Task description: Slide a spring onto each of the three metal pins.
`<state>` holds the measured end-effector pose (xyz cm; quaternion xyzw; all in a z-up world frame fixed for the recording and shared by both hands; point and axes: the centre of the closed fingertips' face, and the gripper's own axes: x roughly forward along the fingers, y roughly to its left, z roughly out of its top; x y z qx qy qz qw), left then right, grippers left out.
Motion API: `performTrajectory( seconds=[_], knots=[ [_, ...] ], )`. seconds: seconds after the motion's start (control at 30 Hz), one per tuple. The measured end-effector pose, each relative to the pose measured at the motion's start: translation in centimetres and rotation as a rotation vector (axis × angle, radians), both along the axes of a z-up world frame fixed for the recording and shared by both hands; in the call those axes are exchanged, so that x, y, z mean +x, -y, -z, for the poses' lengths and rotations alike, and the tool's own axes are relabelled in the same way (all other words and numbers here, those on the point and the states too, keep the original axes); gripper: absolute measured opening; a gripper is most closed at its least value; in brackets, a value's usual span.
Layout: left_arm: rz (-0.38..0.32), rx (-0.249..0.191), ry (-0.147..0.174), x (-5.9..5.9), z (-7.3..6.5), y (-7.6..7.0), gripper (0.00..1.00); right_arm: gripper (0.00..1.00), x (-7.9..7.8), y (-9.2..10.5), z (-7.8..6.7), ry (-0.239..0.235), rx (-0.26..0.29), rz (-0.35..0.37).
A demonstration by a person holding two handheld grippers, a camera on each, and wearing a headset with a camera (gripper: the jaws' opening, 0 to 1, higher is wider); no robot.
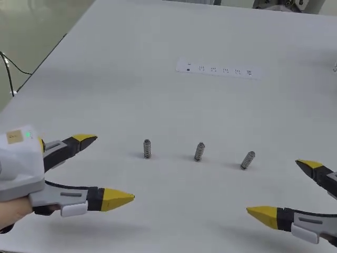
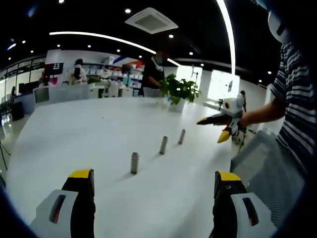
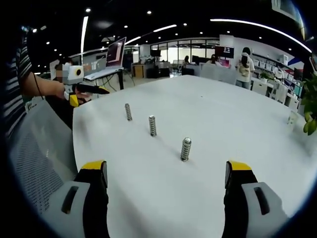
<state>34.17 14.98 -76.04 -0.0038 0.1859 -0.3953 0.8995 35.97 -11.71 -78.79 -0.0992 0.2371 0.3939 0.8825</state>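
The white counter [image 1: 158, 79] runs from the near edge to the far side of the head view, bare apart from a few small things. The left gripper [image 1: 113, 167] hangs over its near left part and the right gripper [image 1: 273, 187] over its near right part. Each has its yellow-tipped jaws spread wide with nothing between them. A white power strip [image 1: 218, 69] lies flat well beyond them, toward the far right. Between the 2 grippers and a little farther off, 3 pins stand in a left-to-right row: the left pin [image 1: 147, 149], the middle pin [image 1: 199, 152] and the right pin [image 1: 248, 160], well apart from each other. The left gripper is the nearer to the left pin and the right gripper to the right pin, while the middle pin sits roughly between both. Neither gripper touches anything. From each pair of jaws the row lies ahead and inward, as both gripper views show. The pins' long axes run up from the counter. The right pin looks tilted to the right in the head view, though that may be the camera's angle. Each pin is small, grey and ridged along its length, which reads as springs [image 3: 185, 148] already seated over all 3, with a rounded cap at the top. No loose spring is seen on the counter, so the task looks finished or close to it.
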Motion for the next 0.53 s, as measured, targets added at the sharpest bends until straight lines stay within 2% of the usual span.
performTrajectory(
  seconds=[0.07,0.53],
  knots=[
    [0.0,0.009,-0.016,-0.1,0.3,-0.1,0.98,0.99,0.0,-0.2,0.0,-0.002,-0.003,-0.006],
    [-0.003,0.026,-0.019,-0.2,0.3,-0.1,0.98,0.99,0.2,0.9,0.9,-0.01,-0.042,-0.006]
  ],
)
